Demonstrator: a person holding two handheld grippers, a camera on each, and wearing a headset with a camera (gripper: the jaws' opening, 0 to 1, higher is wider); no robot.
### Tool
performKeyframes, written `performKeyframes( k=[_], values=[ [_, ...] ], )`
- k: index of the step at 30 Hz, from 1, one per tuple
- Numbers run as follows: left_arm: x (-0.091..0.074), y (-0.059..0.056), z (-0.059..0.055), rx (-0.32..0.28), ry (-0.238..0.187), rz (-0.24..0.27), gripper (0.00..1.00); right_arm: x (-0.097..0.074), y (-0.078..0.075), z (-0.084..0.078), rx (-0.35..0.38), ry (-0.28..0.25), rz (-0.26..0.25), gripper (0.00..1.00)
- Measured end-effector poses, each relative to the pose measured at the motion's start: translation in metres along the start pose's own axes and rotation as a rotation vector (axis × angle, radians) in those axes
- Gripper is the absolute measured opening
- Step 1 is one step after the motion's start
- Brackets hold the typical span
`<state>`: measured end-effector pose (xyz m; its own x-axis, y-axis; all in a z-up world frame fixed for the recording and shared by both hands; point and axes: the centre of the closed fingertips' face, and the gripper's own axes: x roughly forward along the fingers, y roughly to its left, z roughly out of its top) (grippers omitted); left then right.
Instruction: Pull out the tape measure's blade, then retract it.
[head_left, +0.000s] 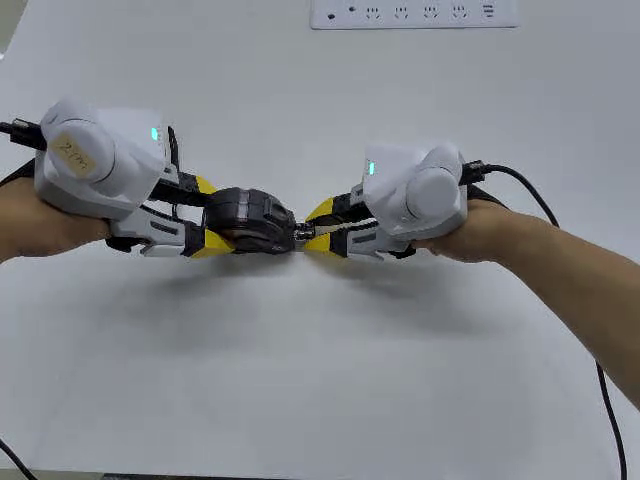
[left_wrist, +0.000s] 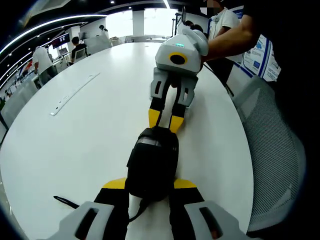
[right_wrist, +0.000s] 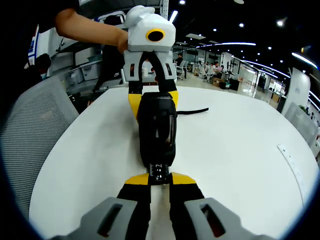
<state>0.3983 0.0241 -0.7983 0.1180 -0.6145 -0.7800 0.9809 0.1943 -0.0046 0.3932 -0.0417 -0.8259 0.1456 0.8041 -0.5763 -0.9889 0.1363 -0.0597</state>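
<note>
The black tape measure (head_left: 248, 218) hangs just above the white table between the two grippers. My left gripper (head_left: 213, 215) is shut on its case (left_wrist: 152, 164), one yellow-tipped finger on each side. My right gripper (head_left: 320, 227) is shut on the metal hook at the blade's end (right_wrist: 158, 173), right against the case (right_wrist: 157, 128) mouth. Almost no blade shows between hook and case. In the left gripper view the right gripper (left_wrist: 165, 118) touches the far end of the case. In the right gripper view the left gripper (right_wrist: 152, 97) holds the case from the far side.
The white table (head_left: 320, 380) spreads wide around both grippers. A white power strip (head_left: 414, 13) lies at the far edge. A black cable (head_left: 560, 240) trails from the right gripper past the person's forearm. A mesh chair (left_wrist: 272, 150) stands beside the table, and people sit further off.
</note>
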Motion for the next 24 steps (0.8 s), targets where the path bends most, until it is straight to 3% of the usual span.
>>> performKeyframes(
  k=[24],
  values=[
    [0.0, 0.001, -0.002, -0.005, -0.002, 0.001, 0.27, -0.013, 0.0, -0.005, 0.013, 0.005, 0.011, 0.12]
  ],
)
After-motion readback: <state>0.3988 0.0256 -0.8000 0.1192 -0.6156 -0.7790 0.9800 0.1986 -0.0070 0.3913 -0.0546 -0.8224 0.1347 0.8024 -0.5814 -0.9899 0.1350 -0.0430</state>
